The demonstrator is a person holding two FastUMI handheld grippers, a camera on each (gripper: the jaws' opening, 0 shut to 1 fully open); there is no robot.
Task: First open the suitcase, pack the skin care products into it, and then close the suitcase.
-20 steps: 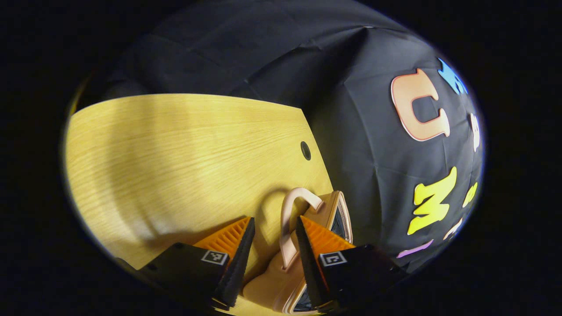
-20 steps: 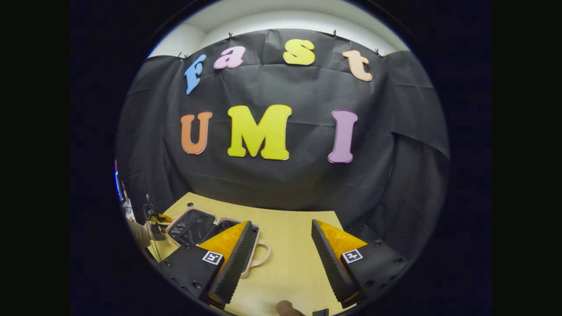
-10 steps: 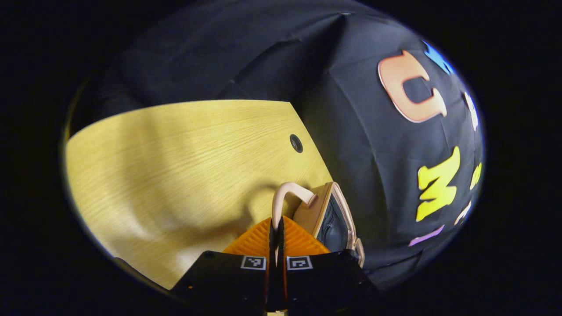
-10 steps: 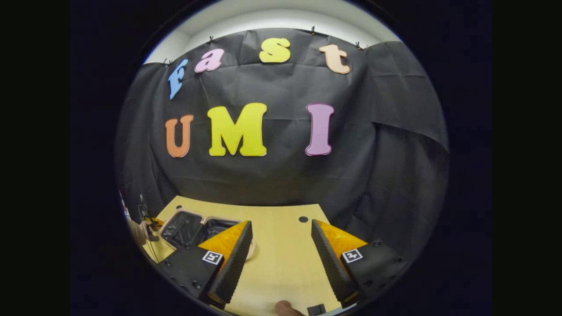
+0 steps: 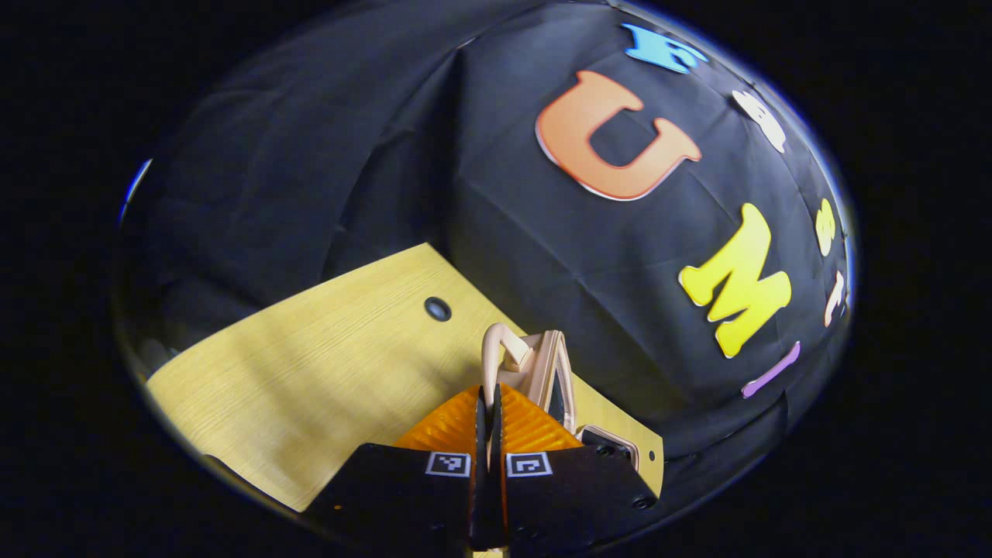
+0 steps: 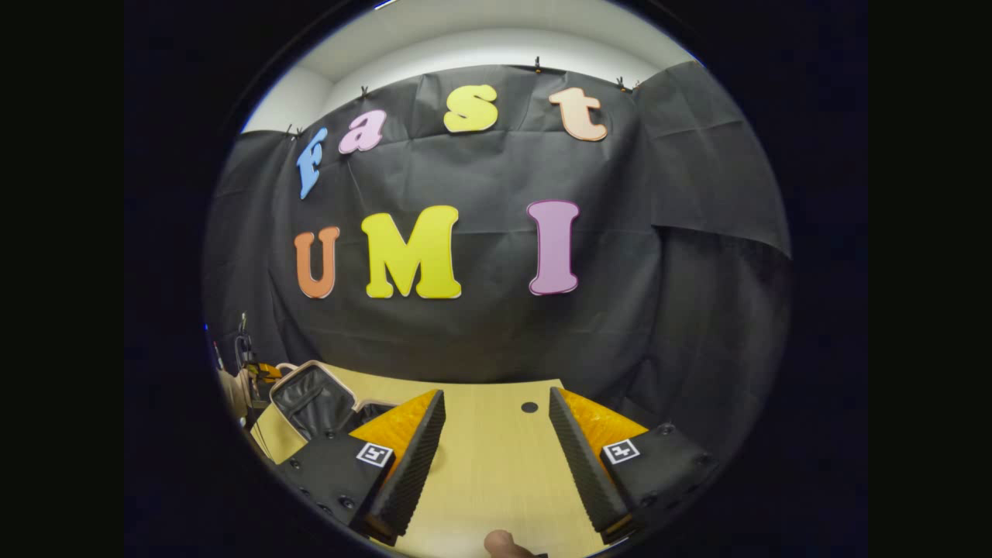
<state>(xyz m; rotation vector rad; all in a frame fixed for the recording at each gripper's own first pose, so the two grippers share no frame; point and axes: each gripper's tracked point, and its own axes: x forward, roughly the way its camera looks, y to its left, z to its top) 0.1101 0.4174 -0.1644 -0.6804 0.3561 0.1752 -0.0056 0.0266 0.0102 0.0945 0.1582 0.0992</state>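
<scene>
One suitcase (image 6: 314,399), at the far left of the table (image 6: 488,465), lid (image 5: 546,368) tipped up on edge, dark lining facing right. One handle (image 5: 496,349) clenched between left gripper (image 5: 488,403) fingers. Right gripper (image 6: 490,434) fingers spread wide over bare table, grasping nothing.

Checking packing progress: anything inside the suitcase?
Right gripper view: the suitcase lid stands raised, showing dark lining, no products visible there. The lower half is hidden behind the right gripper.
</scene>
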